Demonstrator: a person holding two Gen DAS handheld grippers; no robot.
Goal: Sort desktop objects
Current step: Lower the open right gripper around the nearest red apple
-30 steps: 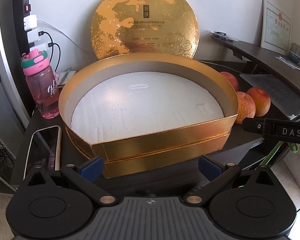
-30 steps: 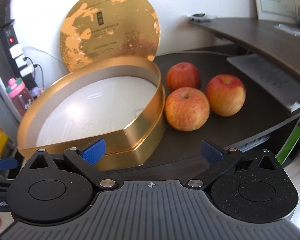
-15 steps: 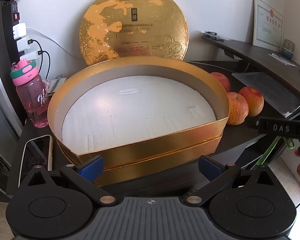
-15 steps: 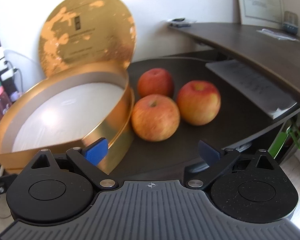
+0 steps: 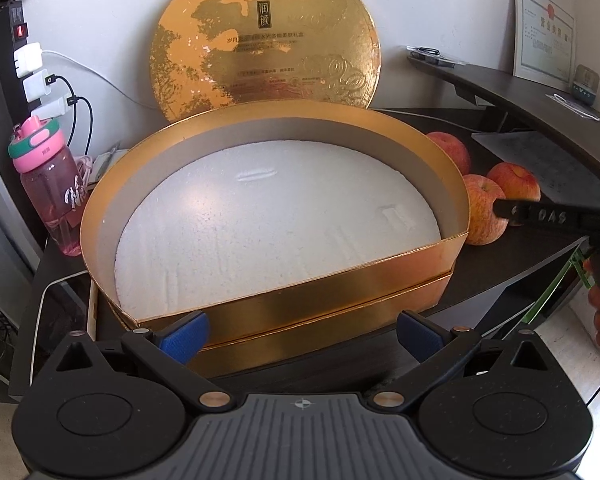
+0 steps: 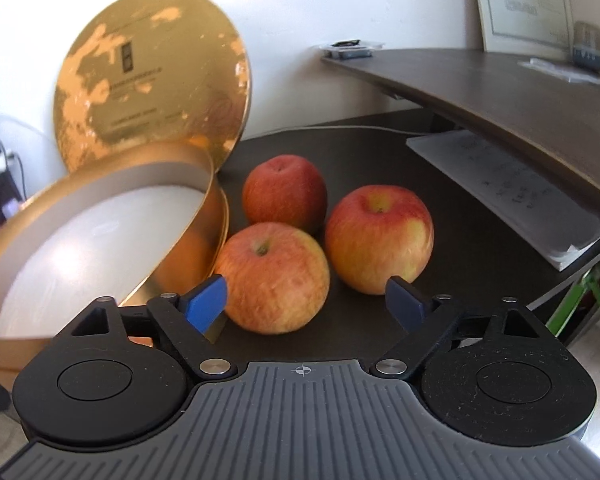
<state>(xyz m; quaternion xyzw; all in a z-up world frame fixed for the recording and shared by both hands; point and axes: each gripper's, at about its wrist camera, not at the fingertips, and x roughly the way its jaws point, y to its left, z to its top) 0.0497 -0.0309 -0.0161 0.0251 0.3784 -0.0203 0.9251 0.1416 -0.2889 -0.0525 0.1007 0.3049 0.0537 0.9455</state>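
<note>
- Gold box (image 5: 300,280): wide, shallow, rounded container with one flat front wall; open, with a white foam base (image 5: 260,224) lining its floor and nothing on it. It sits on the dark desk (image 6: 380,160).
- Gold lid (image 5: 264,36): round disc with worn gold foil and printed text, standing on edge behind the box and leaning on the white wall.
- Apples: three red-yellow fruits clustered on the desk just right of the box, stems up. The nearest apple (image 6: 272,276) is beside the box wall; the right apple (image 6: 380,236) and the rear apple (image 6: 284,192) lie close behind it.
</note>
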